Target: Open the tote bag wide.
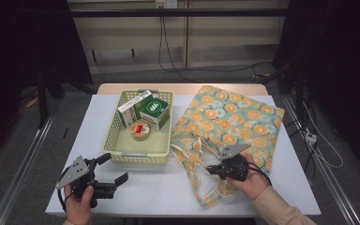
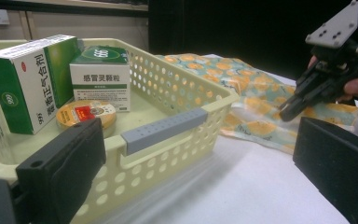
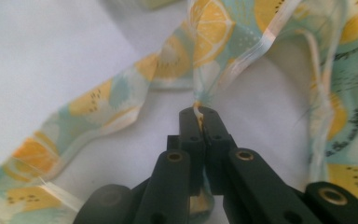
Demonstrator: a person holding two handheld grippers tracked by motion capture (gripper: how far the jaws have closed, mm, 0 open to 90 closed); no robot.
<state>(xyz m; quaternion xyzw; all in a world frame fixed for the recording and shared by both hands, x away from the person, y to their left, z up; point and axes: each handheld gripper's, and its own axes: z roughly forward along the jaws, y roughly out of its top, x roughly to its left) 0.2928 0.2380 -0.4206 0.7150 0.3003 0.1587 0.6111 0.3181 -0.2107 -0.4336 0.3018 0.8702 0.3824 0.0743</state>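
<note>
Lower left of the high view: left gripper (image 1: 115, 177) held low over the white table (image 1: 159, 187), jaws wide apart, nothing between them, pointing toward the pale yellow perforated plastic basket (image 1: 117, 157).

Lower centre-right of the high view: right gripper (image 1: 212, 168) in the person's right hand (image 1: 248, 180), jaws together and clamped on a fabric strap (image 3: 200, 100) of the flat cloth tote bag printed with orange slices on pale green (image 1: 234, 117). Right gripper view confirms: thin folded edge of the strap pinched between the black tips at frame centre, rest of the strap running up and away from them, second strap loop (image 3: 74, 140) lying slack on the table to the left.

Further up, centre of the high view: basket loaded with a green-and-white medicine carton (image 1: 133, 108), a second green-topped white box (image 1: 155, 114) and a small round tin with a red label (image 1: 140, 130). Bag lying flat just right of the basket, mouth toward the near edge.

Progress, judged: early stage. Grip on one strap secured. Bag not yet lifted or opened; all three items in the basket, none in the bag. Remaining, by appearance: opening the bag mouth and transferring the contents.
</note>
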